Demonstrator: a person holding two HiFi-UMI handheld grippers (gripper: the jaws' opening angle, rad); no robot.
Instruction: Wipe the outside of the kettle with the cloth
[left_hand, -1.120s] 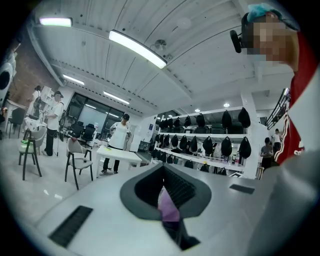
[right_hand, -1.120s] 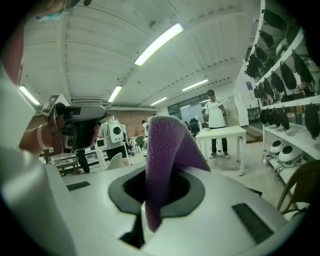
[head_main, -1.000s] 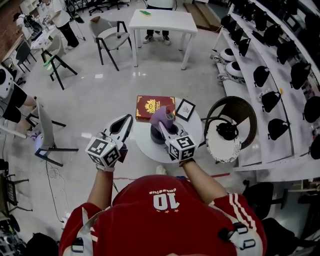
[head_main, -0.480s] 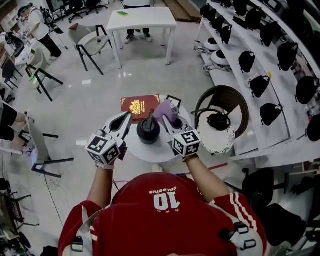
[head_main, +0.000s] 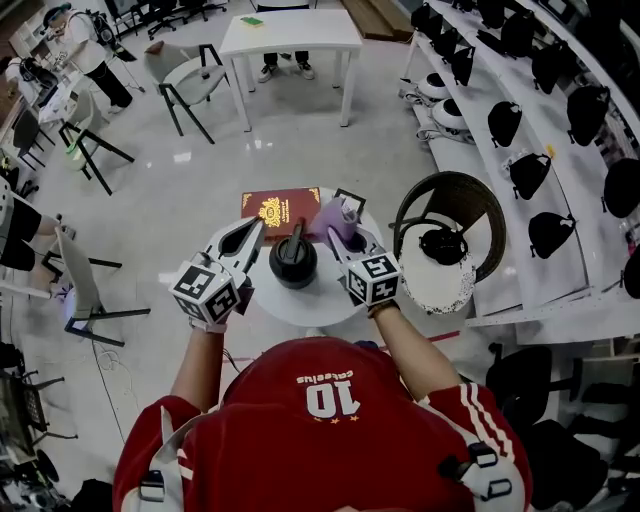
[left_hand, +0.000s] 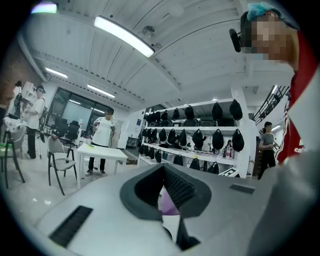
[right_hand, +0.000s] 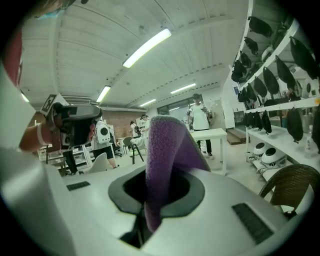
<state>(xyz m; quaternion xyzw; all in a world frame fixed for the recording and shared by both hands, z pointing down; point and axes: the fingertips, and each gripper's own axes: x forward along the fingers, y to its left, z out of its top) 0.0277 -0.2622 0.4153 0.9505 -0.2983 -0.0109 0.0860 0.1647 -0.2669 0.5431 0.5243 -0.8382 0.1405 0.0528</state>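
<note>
Since a second ago, the right gripper (head_main: 336, 240) has been swinging off the top of the kettle (head_main: 293, 264) and is now sitting just to its right, so the black kettle is showing whole in the head view. Its jaws are clamping the purple cloth (head_main: 334, 214). The right gripper view is showing this best: a fold of the cloth is pinched between the pads, and the rest is standing up above the tips. That view is giving no sight of the kettle.

The left gripper (head_main: 256, 233) is hovering just left of the kettle, its jaws meeting at the tips with nothing between them. Its own view is looking over the grey body toward shelves of dark bags, and only a sliver of purple is peeking through the hollow behind the tips.

Only the head view is placing the task's things. The kettle is standing upright on the round white bench (head_main: 312, 302), between the two grippers and touching neither, as far as that view is telling. A red book (head_main: 277, 205) is lying at the bench's far edge, beyond the kettle.
</note>
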